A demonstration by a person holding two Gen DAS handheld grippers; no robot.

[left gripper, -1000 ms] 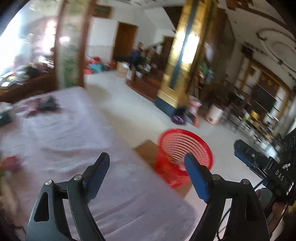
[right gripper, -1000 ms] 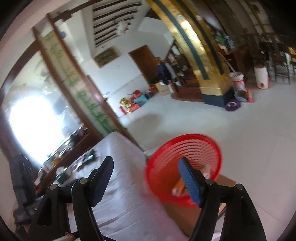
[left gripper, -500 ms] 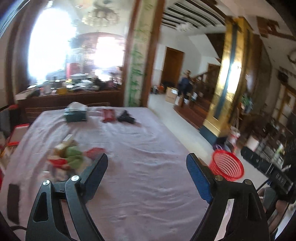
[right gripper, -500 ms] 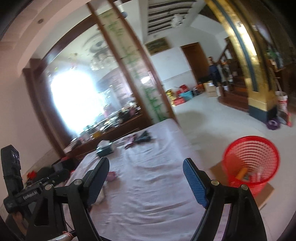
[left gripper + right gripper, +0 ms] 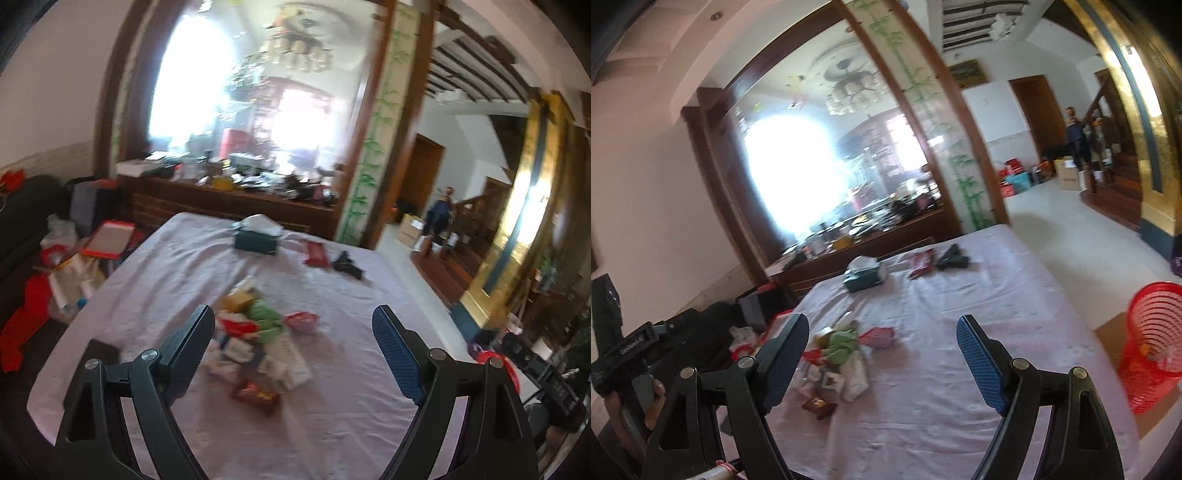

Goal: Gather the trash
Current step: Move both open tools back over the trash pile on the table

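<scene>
Change: I have swung both views off the red basket and back over the table; the trash pile now sits ahead of my fingers.
Table (image 5: pixel 347 435): covered in a pale lilac cloth, my landmark.
Red basket (image 5: pixel 1152 343): on the floor just off the table's right edge.
Trash pile (image 5: pixel 258 343): wrappers and cartons, mid-table.
Tissue box (image 5: pixel 864 277): table's far end.
Left gripper (image 5: pixel 293 339): jaws spread, holding nothing.
Right gripper (image 5: pixel 882 349): jaws spread, holding nothing.
</scene>
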